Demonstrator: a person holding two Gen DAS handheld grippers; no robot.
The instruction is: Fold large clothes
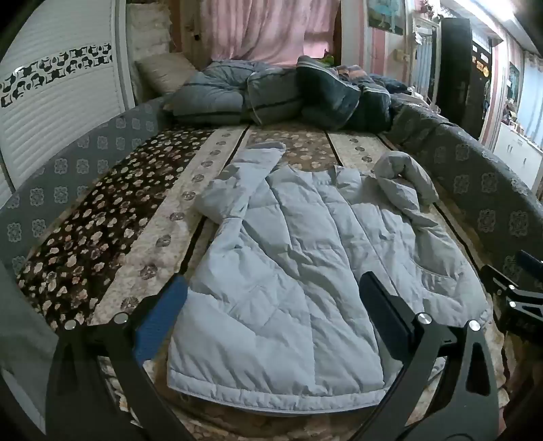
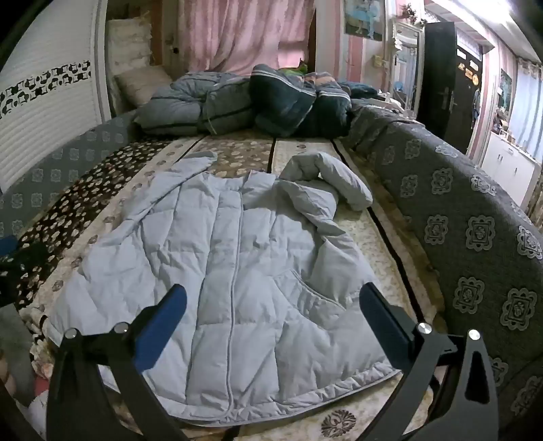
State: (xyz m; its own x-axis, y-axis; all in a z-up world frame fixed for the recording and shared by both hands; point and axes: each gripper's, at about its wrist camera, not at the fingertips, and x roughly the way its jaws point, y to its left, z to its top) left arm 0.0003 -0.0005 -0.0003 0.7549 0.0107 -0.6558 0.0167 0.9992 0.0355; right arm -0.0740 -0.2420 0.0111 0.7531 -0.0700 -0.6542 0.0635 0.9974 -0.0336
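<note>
While one pale blue quilted jacket (image 2: 217,271) lies spread on the patterned bed cover (image 1: 112,217), two grippers hang above its near hem, both with their jaws spread wide and nothing between them. From its own wrist view the left gripper (image 1: 271,295) frames the jacket's left half, and the right gripper (image 2: 275,302) frames the zip side with the slanted pocket; a corner of the right gripper also shows at the right edge of the left view. Each gripper has two fingers, one faced with a blue pad (image 2: 163,325). The jacket is puffy, stitched in a diamond pattern and creased all over, closed down the front by one long zip that runs from collar to hem. Its two sleeves differ: the left one lies out flat toward the far left, the right one is bunched and curled over on itself near the collar. At the far end of the bed two folded quilts (image 2: 237,101) sit side by side, one grey-blue and one dark, with one pale pillow (image 2: 142,83) beside them. Pink curtains (image 1: 271,27) hang behind.
</note>
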